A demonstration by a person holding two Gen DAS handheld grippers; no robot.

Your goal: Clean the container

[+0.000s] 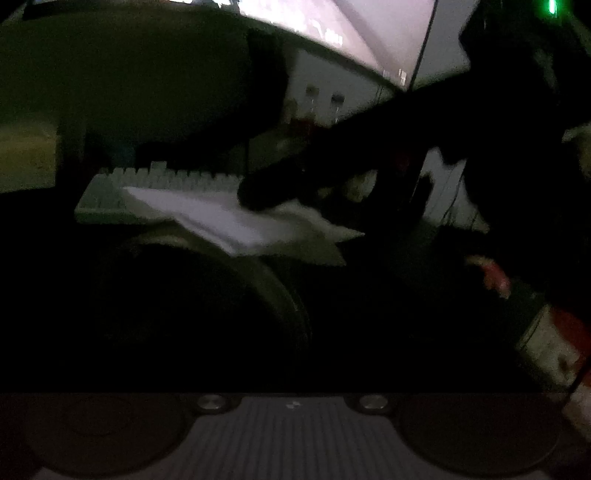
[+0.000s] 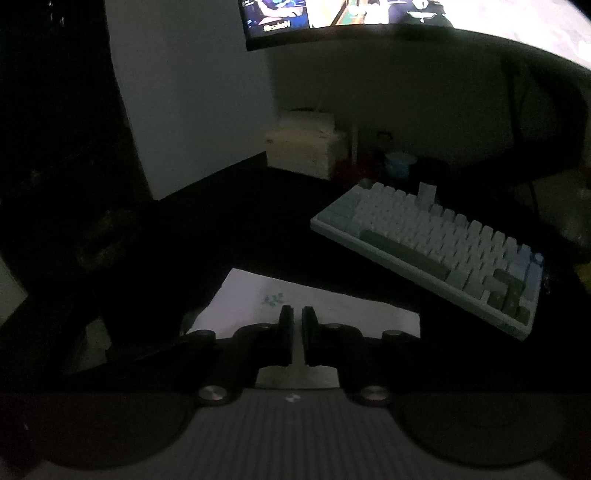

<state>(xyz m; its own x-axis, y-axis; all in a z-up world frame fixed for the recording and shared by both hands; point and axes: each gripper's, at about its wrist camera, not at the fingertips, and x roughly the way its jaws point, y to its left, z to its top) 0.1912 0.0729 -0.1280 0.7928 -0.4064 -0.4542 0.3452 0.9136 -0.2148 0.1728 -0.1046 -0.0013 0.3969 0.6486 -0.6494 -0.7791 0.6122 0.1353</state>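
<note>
The right hand-held gripper (image 2: 294, 317) pinches a white paper napkin with a small green print (image 2: 258, 302), its black fingers nearly pressed together, just in front of the pale grey-green mechanical keyboard (image 2: 436, 236). From the left wrist view, the napkin drapes over the rim of a dark round container (image 1: 207, 288), which sits on the dark bench (image 2: 221, 229) just before the keyboard. The left hand-held gripper's fingers are lost in darkness, so I cannot tell their state.

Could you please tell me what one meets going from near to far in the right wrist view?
Right tool → white tissue → keyboard → pale box → monitor.
</note>
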